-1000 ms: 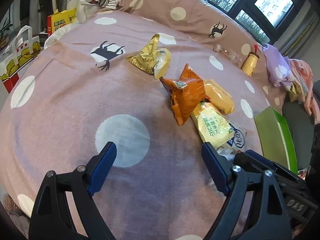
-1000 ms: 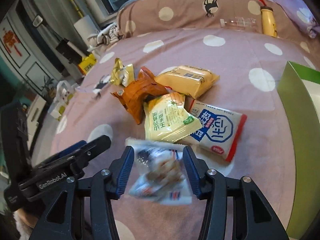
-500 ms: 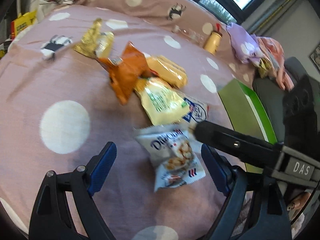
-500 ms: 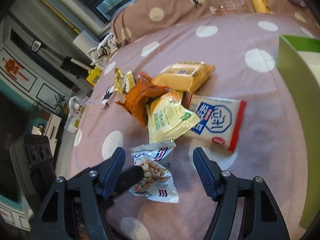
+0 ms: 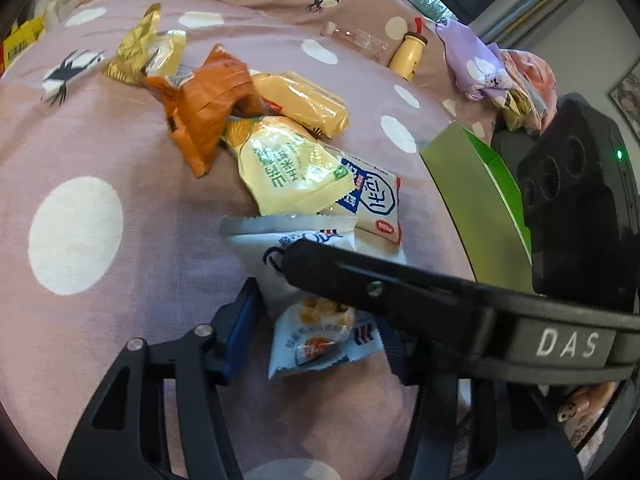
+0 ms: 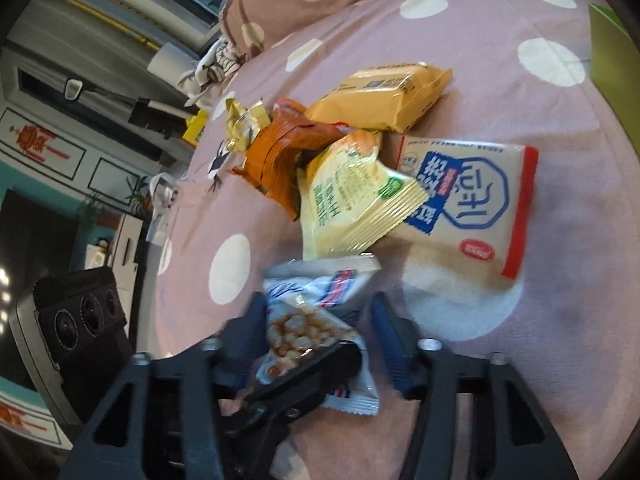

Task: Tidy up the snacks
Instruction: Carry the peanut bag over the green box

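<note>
Both grippers, left [image 5: 316, 328] and right [image 6: 318, 330], I'm pinching onto one white popcorn packet [image 5: 316, 336] lying on the bedspread [image 5: 120, 320].

The left gripper [image 5: 316, 328] straddles a white snack packet [image 5: 312, 344] lying on the pink polka-dot bed [image 5: 120, 160], one blue-padded finger on each side of it. The right gripper's black finger crosses over the packet from the right. Beyond lie a pale yellow packet [image 5: 288, 172], a blue-and-white packet [image 5: 376, 204], an orange packet [image 5: 204, 108] and a green box [image 5: 476, 196] to the right.
</note>
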Available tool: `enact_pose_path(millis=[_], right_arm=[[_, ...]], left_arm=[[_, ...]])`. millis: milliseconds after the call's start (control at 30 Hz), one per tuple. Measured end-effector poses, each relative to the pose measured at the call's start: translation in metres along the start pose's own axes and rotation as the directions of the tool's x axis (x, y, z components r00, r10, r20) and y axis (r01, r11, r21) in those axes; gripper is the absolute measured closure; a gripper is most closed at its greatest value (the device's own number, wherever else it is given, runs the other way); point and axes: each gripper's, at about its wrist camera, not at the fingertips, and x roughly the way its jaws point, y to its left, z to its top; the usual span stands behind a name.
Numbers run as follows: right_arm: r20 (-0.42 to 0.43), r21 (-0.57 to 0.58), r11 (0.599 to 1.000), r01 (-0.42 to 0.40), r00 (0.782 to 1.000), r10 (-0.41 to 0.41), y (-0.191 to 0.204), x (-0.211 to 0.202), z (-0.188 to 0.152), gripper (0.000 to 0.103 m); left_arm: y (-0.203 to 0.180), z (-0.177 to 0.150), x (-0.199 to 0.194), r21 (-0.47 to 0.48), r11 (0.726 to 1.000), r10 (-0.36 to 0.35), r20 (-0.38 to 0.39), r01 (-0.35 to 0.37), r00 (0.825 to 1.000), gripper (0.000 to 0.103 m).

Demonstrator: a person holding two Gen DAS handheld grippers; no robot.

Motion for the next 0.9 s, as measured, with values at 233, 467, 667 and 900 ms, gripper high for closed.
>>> enact_pose_path(millis=[233, 467, 667, 900], right_arm=[[0.091, -0.016, 1.0, 0.002, 0.996, 0.0, 0.004, -0.036, 0.0, 0.054], [0.279, -0.016, 1.0, 0.023, 0.96, -0.018, -0.002, -0.108, -0.001, 0.054], [0.413, 0.061, 0.997, 0.046, 0.908, -0.067, -0.034, -0.167, -0.003, 0.054], [0.493, 0.203, 0.979, 0.027, 0.861, -0.126, -0.088, -0.207, -0.009, 0.054]], left_arm=[[-0.032, 0.009, -0.015, 0.086, 0.996, 0.006, 0.078, -0.012, 0.997, 0.052], [-0.092, 0.024, -0.027, 0.237, 0.971, -0.055, 0.169, 0.014, 0.984, 0.052], [-0.146, 0.035, -0.014, 0.352, 0.934, -0.128, 0.175, 0.06, 0.976, 0.052], [-0.201, 0.04, 0.022, 0.452, 0.886, -0.167, 0.102, 0.104, 0.981, 0.053]])
